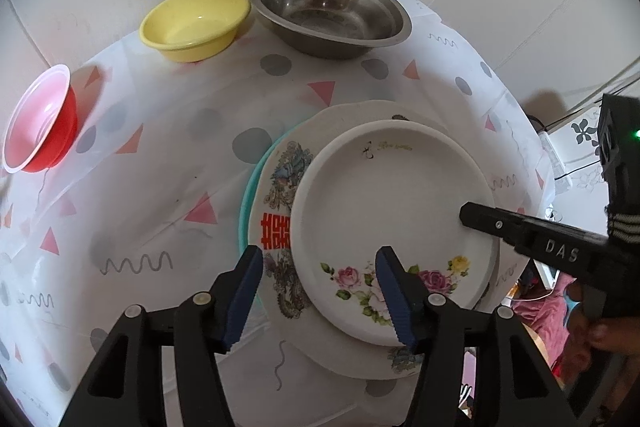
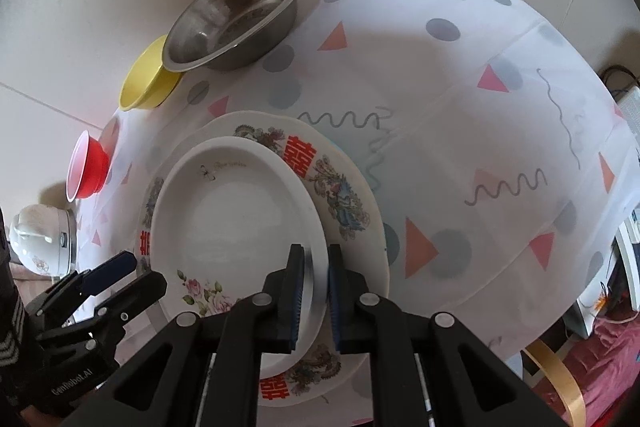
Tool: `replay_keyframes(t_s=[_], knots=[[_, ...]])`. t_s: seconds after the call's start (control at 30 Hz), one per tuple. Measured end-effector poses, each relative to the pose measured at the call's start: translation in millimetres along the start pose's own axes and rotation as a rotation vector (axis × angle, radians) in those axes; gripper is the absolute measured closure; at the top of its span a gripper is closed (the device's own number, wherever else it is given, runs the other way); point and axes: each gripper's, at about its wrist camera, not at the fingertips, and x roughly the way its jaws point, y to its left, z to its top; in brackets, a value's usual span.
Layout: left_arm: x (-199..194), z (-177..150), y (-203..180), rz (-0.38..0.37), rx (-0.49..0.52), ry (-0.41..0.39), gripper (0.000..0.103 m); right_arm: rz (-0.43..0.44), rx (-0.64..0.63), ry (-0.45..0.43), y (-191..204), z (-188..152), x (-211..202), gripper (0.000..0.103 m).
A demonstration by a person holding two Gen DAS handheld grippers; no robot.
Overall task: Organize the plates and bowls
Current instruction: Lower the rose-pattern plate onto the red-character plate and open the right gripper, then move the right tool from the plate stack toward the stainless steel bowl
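A white plate with painted roses [image 1: 392, 211] [image 2: 232, 227] lies on top of a larger ornate plate with red characters [image 1: 276, 203] [image 2: 336, 187]. A teal plate edge [image 1: 246, 211] shows beneath both. My right gripper [image 2: 316, 301] is shut on the rose plate's right rim, and its finger also shows in the left wrist view [image 1: 520, 231]. My left gripper [image 1: 320, 295] [image 2: 132, 277] is open, with the plate's left rim between its pads but not pressed.
Along the wall at the back of the patterned tablecloth [image 1: 160, 147] [image 2: 480, 107] stand a steel bowl [image 1: 332, 11] [image 2: 240, 15], a yellow bowl [image 1: 196, 23] [image 2: 144, 79] and a red bowl [image 1: 40, 119] [image 2: 86, 171]. A white appliance [image 2: 36, 235] sits beyond the table's left edge.
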Motion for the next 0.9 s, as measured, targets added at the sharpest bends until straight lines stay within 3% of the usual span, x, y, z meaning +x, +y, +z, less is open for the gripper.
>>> replay_keyframes(t_s=[0.1,0.23,0.67,0.9], knots=[[2.1,-1.1,-0.1,0.029,-0.002,0.003,0.036,-0.007,-0.002,0.005,1.2,1.0,-0.3,0.089],[8.0,-4.1,7.4,0.026,-0.041,0.023,0.036,-0.035,-0.064,-0.004,13.5,-0.1,1.6,0.081],[2.0,-7.5,18.4,0.051,-0.069,-0.010,0.036,-0.215,-0.306,-0.025,40.4,-4.8,3.8,0.078],[7.1,-8.4,17.8,0.052,-0.069,0.001,0.036,-0.258,-0.358,-0.034,43.9,-7.2,4.4,0.077]])
